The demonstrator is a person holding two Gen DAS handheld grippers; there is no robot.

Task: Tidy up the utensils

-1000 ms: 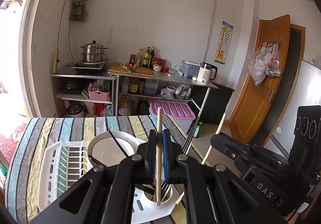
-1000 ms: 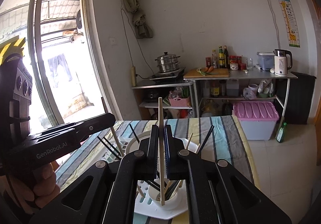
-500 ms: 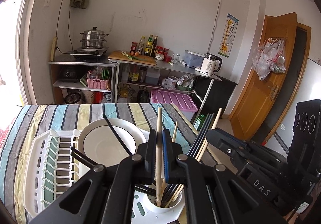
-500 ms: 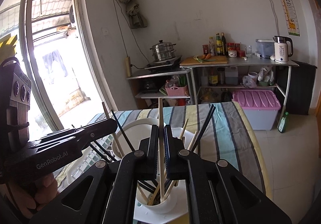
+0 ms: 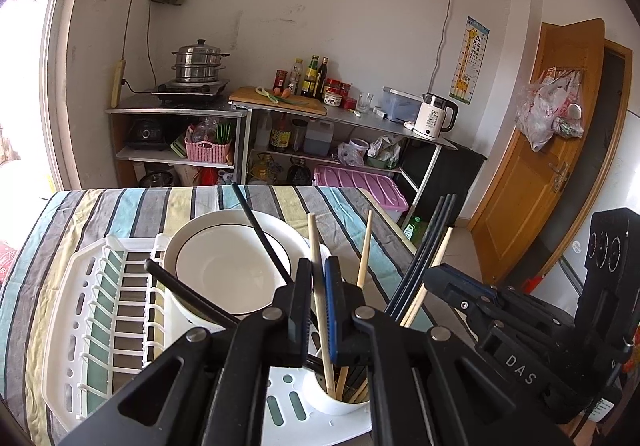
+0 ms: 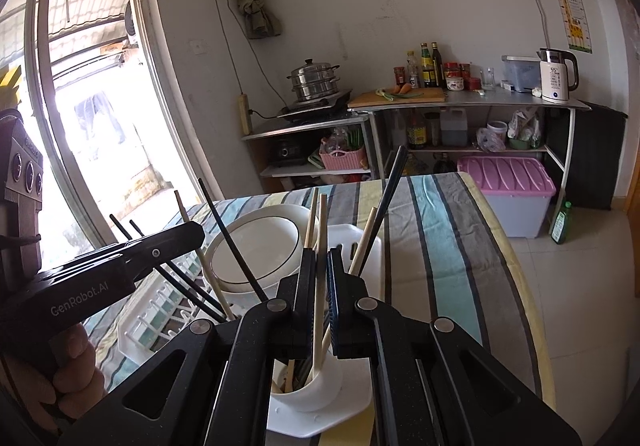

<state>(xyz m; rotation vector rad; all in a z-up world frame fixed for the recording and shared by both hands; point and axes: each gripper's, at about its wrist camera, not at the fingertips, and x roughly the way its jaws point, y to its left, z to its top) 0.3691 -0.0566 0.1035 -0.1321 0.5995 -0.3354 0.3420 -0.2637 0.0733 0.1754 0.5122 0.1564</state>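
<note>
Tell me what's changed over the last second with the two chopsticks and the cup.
Both grippers came down: the left gripper and right gripper each lowered a wooden chopstick so its tip now sits inside the white utensil cup. Neither has let go. The white bowl and dish rack stayed put.

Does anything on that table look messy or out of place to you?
Mostly tidy. The chopsticks in the white holder cup splay in all directions, and one black chopstick leans across the white bowl in the drying rack. Nothing looks spilled or broken.
</note>
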